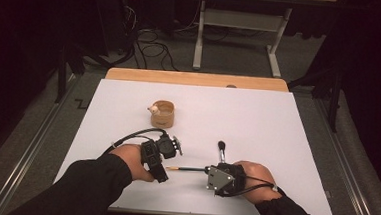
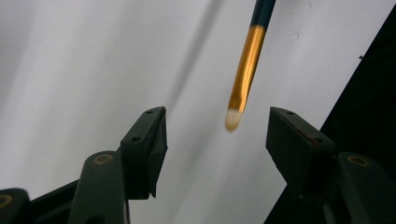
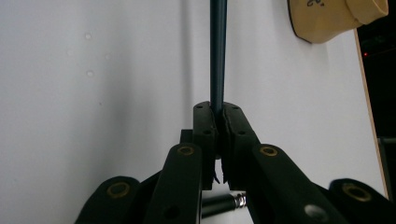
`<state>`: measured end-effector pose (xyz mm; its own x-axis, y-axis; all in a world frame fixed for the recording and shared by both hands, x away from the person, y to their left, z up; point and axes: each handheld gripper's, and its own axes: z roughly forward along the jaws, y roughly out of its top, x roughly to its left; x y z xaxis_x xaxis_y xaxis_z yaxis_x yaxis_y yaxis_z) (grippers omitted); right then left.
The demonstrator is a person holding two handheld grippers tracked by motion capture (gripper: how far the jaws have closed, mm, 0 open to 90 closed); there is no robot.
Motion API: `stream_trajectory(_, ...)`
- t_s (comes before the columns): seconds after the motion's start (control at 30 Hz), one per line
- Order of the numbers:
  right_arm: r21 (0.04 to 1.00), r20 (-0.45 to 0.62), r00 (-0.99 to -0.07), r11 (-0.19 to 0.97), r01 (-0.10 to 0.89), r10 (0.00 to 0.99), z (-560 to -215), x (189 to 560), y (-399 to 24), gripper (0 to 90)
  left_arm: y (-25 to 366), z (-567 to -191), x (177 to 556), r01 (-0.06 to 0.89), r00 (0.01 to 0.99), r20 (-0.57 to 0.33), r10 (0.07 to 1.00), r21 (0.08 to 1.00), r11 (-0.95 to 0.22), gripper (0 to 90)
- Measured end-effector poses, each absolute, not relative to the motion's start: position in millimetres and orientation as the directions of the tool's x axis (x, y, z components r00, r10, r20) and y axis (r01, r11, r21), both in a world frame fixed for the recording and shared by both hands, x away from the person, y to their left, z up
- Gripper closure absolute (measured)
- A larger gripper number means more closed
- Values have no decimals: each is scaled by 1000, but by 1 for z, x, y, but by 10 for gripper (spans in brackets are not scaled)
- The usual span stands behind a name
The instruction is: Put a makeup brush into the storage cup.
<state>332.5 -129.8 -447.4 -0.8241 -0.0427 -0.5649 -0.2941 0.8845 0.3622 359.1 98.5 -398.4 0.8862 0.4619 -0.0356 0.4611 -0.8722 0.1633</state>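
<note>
Brush (image 1: pixel 187 168) lies level in the lower middle of the high view, its dark handle pinched tight in the right gripper (image 3: pixel 218 122). Its gold end with pale tip hangs between the left gripper's (image 2: pixel 215 135) parted jaws, touching neither. Wooden cup (image 1: pixel 162 113) stands above.

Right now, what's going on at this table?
A person works two handheld tools over a white table. The right tool is shut on the dark handle of a thin brush, holding it level. The brush's gold ferrule and pale tip point at the left tool, whose jaws stand apart around the tip without touching it. A second, dark brush and a small tan cup sit farther back.
</note>
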Motion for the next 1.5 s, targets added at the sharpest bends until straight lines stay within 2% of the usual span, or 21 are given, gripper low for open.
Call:
stream_trajectory(0.87,339,-584,-809,926,-167,68,-448,346,-182,871,141,-412,369,537,840,-17,543,169,-826,387)
stream_trajectory(1.03,360,-590,-801,920,-152,99,-448,346,-180,870,144,-412,371,557,823,-13,568,216,-802,384)
stream_trajectory(1.27,436,-570,-797,895,-89,198,-449,346,-178,871,155,-422,375,606,777,-17,629,289,-741,364)
stream_trajectory(1.5,516,-544,-791,855,-53,280,-451,347,-174,870,160,-433,372,608,754,-3,657,383,-696,363)
